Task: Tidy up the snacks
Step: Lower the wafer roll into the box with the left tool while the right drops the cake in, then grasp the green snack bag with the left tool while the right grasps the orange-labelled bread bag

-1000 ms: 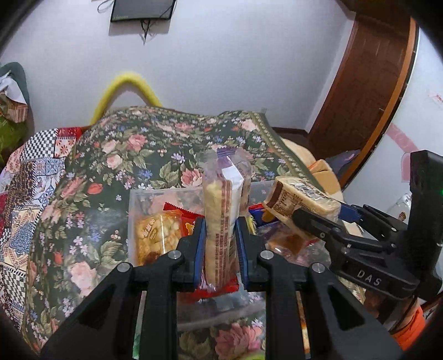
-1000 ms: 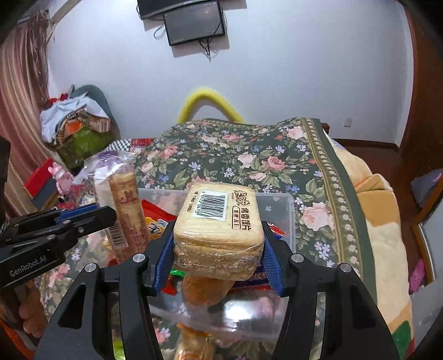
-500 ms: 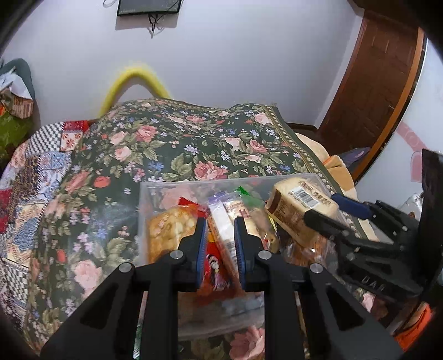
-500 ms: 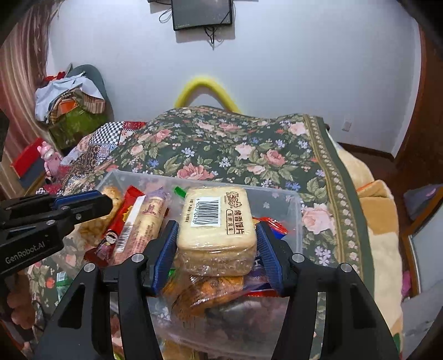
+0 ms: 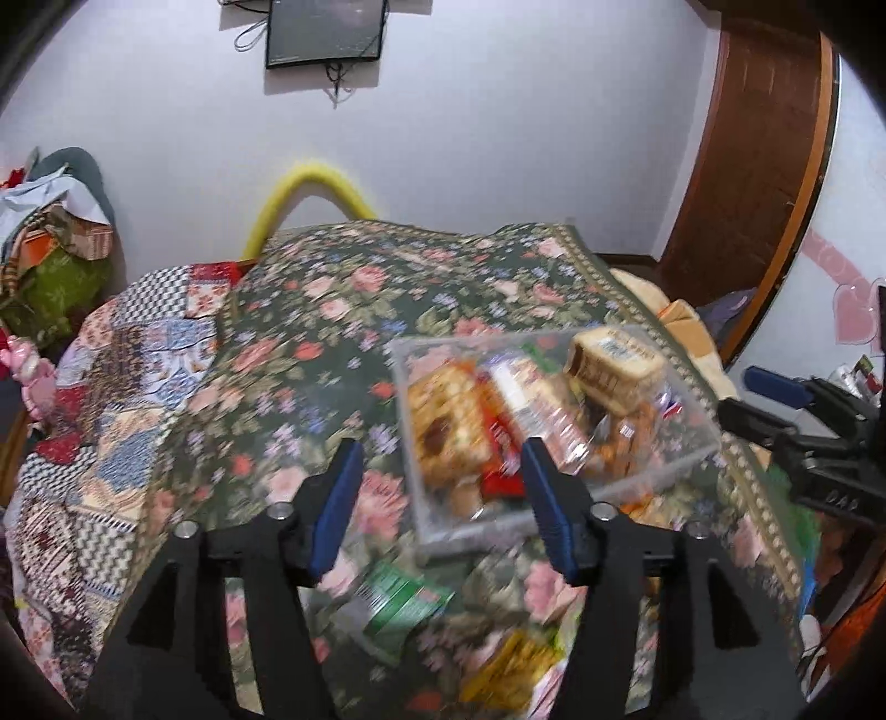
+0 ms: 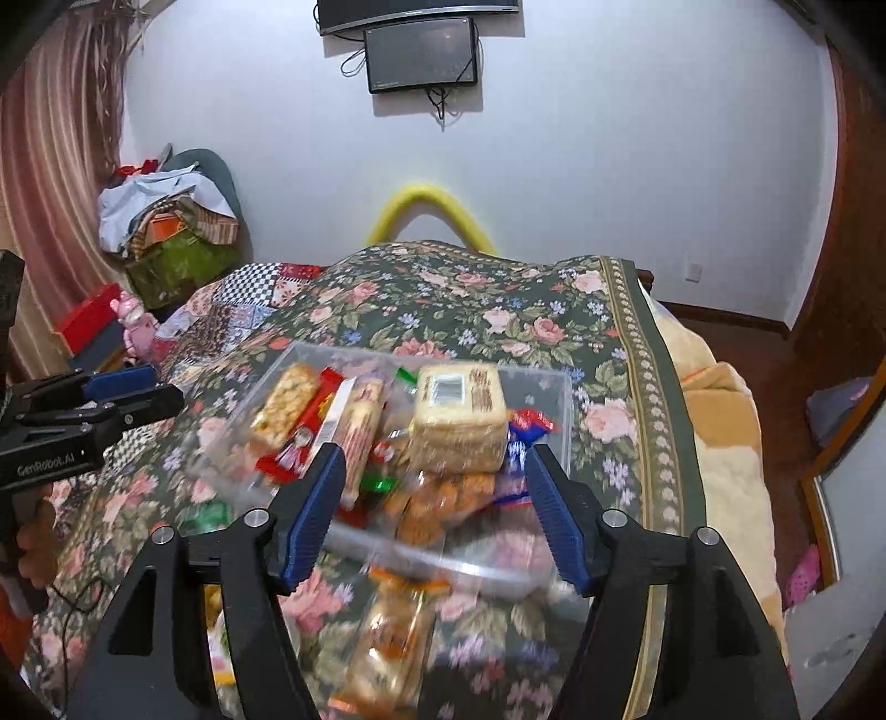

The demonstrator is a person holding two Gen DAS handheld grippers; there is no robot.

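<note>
Where the dark green floral bedspread [image 6: 498, 310] covers the bed, it is seen to fill most of both views, with a patchwork quilt [image 5: 127, 354] of checked and red panels adjoining it on the left. A brown wooden door [image 5: 758, 138] is recorded at the far right of the left wrist view, and a heap of folded clothes [image 6: 166, 216] at the far left of the right wrist view. A yellow padded arch [image 6: 426, 213] is noted against the white wall beyond the bed, below a small dark wall-mounted screen [image 6: 423, 52].

A clear rectangular plastic container [image 6: 554, 382] is found resting on the bedspread, and the snacks are held inside it. Within it, a tan wrapped bread block with a barcode label [image 6: 459, 418] is seen on top at the right, a clear-wrapped biscuit roll [image 6: 360, 432] lying near the middle, a red packet [image 6: 315, 410] beside that roll, and a yellow puffed-snack packet [image 6: 282, 404] at the left. Further packets are recorded outside the container on the near side: an orange-and-clear wrapped snack [image 6: 393, 637] and a green packet [image 5: 398, 603], both blurred.

The left gripper [image 5: 437, 498] is observed with its blue-padded jaws spread wide and nothing between them, near the container's left near corner. The right gripper [image 6: 437, 509] is likewise observed parted and empty, on the near side of the container, apart from the bread block.
</note>
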